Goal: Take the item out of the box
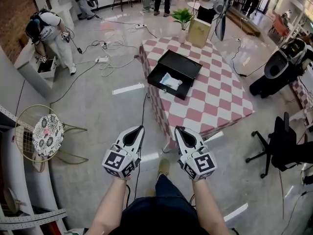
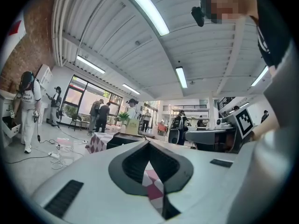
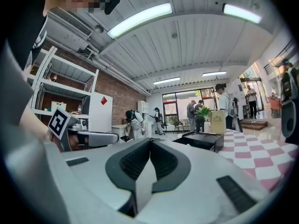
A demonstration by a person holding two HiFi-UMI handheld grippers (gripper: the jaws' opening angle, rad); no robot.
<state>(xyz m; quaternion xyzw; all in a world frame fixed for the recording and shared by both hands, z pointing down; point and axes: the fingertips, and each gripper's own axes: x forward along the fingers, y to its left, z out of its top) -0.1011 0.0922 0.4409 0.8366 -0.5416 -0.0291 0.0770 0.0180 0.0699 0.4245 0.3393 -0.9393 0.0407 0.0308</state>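
Observation:
An open black box (image 1: 174,71) lies on the pink-and-white checked table (image 1: 215,102), its lid folded back. Inside it rests a pale, whitish-blue item (image 1: 170,81). Both grippers hover over the floor short of the table's near corner, well apart from the box. My left gripper (image 1: 140,128) is shut with nothing in it, and my right gripper (image 1: 179,129) is likewise shut and empty. In the left gripper view the jaws (image 2: 148,144) meet, with the box (image 2: 122,138) far ahead. The right gripper view shows closed jaws (image 3: 150,143) and the box (image 3: 204,139) ahead to the right.
A potted plant (image 1: 183,16) and a tan carton (image 1: 198,32) stand at the table's far end. A black office chair (image 1: 284,146) is at the right, a round wire stool (image 1: 46,136) at the left. Cables (image 1: 105,58) lie on the floor. Several people stand at the back.

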